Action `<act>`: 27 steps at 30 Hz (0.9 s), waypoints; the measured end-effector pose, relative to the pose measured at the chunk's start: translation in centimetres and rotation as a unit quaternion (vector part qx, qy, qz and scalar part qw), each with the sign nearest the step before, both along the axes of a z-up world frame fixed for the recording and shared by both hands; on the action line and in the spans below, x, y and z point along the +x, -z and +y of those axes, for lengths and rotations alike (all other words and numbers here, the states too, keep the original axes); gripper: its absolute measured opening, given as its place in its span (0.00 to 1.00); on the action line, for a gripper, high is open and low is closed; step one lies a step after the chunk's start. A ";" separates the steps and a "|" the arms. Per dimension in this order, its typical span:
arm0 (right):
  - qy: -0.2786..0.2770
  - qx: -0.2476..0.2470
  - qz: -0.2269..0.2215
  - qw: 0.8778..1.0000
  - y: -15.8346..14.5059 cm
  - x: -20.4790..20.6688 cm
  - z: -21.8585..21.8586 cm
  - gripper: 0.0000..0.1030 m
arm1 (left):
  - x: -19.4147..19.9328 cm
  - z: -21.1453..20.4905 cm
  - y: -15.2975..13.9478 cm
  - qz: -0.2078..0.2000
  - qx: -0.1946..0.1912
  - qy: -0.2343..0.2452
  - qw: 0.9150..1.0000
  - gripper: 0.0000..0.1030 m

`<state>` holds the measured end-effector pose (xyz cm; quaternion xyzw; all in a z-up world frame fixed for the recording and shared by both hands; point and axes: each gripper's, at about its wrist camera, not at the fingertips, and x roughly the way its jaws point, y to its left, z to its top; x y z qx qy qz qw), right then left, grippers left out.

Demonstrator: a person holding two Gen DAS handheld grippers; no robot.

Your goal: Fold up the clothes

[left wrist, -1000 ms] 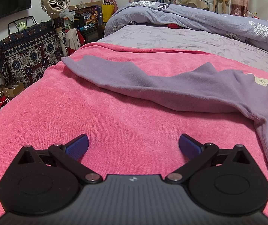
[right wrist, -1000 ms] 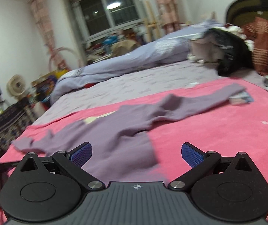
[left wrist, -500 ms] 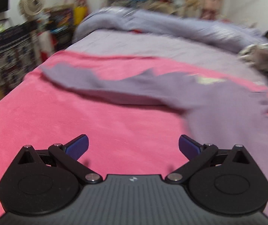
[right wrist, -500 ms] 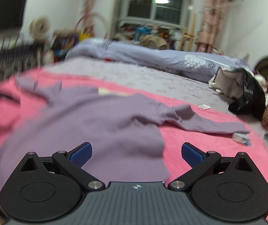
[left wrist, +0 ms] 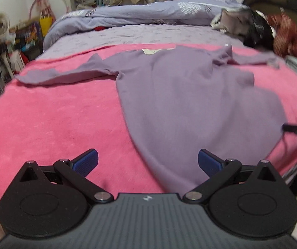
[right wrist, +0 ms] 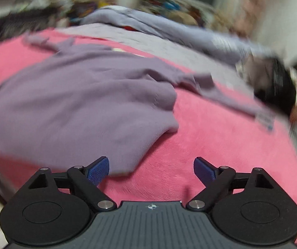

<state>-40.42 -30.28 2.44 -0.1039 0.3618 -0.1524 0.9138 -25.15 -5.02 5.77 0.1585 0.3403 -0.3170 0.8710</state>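
Left wrist view: left gripper low over pink blanket, jaws spread, empty. Right gripper likewise, spread, empty. One purple shirt, two sleeves out.

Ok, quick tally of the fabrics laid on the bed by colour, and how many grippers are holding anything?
Purple long-sleeve top: 1
Pink blanket: 1
Lavender quilt: 1
Grippers holding cloth: 0; left gripper and right gripper both open
Total fabrics: 3
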 end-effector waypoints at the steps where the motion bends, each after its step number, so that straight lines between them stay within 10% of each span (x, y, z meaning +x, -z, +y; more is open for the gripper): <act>1: -0.011 -0.017 0.008 1.000 0.1 -0.3 0.3 0.87 | -0.7 -0.1 0.2 -0.006 0.007 0.011 1.000 0.99; 19: -0.020 -0.036 -0.052 0.998 -2.2 9.2 -0.6 0.70 | -1.9 -4.9 3.9 -0.051 0.087 0.044 0.994 1.00; 21: -0.026 -0.021 -0.033 0.999 -1.4 8.9 -0.5 0.54 | -1.3 -4.4 4.0 -0.026 0.066 0.039 0.997 1.00; 23: -0.029 -0.006 -0.017 0.999 -0.8 8.5 -0.3 0.14 | -0.6 -3.9 4.0 -0.004 0.049 0.032 0.998 1.00; 27: -0.019 0.000 -0.037 0.999 -2.3 6.1 0.1 0.09 | 0.2 -2.9 3.6 0.013 0.029 0.017 0.999 1.00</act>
